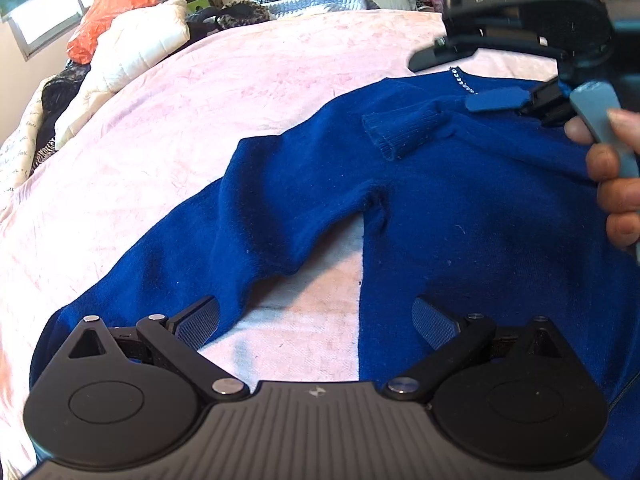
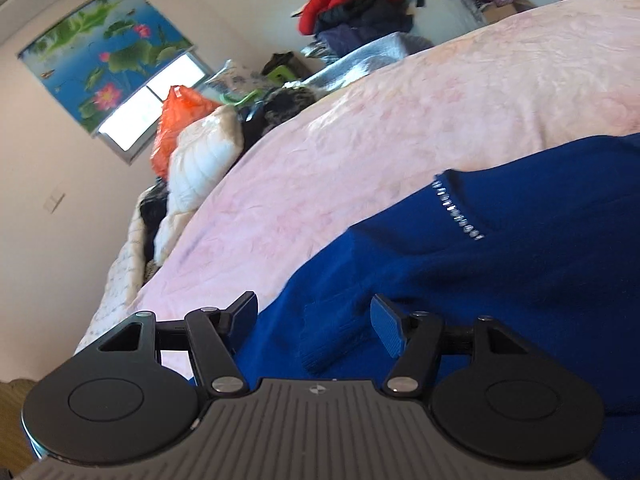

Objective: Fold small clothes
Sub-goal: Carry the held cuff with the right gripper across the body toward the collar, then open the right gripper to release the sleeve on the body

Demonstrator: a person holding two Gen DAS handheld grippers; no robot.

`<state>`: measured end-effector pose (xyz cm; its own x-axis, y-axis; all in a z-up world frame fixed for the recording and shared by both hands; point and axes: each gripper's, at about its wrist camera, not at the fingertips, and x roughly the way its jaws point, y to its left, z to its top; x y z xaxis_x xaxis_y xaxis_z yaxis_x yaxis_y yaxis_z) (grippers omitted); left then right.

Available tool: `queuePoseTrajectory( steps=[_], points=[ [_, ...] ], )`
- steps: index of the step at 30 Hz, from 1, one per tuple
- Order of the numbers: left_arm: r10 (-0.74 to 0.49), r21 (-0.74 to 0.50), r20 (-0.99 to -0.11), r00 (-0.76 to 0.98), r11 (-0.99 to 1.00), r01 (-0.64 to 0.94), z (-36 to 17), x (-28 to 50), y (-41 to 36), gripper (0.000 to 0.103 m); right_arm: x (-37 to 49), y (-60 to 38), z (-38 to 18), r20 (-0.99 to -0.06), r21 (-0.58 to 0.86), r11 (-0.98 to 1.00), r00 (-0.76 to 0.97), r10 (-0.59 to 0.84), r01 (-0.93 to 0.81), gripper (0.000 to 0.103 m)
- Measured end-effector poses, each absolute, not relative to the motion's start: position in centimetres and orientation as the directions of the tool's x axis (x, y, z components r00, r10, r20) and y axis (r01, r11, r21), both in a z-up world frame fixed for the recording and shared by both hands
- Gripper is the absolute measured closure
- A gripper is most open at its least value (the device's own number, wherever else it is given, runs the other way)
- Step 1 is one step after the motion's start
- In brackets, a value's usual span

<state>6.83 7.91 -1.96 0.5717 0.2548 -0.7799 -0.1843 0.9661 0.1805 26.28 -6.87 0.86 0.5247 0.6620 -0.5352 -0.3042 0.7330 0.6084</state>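
Blue sweater (image 1: 460,200) lies flat on the pink bedspread (image 1: 240,100), one sleeve cuff (image 1: 384,132) folded onto the chest. Left gripper (image 1: 316,320) fingers spread over the hem, ready to lift. Right gripper (image 2: 316,320) fingers spread beside the cuff, holding nothing.

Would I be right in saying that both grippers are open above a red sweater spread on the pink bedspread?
Not quite: the sweater is blue, not red, as the left wrist view shows plainly. The rest holds: the left gripper and the right gripper both have their fingers apart over it, and it lies spread on the pink bedspread.
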Motion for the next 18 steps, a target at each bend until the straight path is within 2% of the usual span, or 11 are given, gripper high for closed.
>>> queuePoseTrajectory(
  steps=[5,10,14,18],
  points=[
    [0.270,0.199,-0.772,0.576,0.963,-0.184,-1.7,6.2,8.2,0.000,26.9,-5.5,-1.4,-0.622,0.566,0.773,0.467,0.628,-0.286,0.035],
    [0.286,0.191,-0.785,0.550,0.956,-0.224,-2.0,6.0,9.4,0.000,26.0,-6.2,-0.1,-0.547,0.612,0.736,0.518,0.658,-0.289,0.035],
    [0.284,0.180,-0.785,0.550,0.955,-0.236,-1.8,5.8,9.7,0.000,26.2,-5.6,-1.0,-0.648,0.506,0.818,0.506,0.569,-0.273,0.034],
    [0.285,0.183,-0.788,0.545,0.955,-0.234,-1.9,5.8,9.6,0.000,23.9,-5.0,0.4,-0.635,0.447,0.833,0.539,0.553,-0.327,0.033]
  ],
)
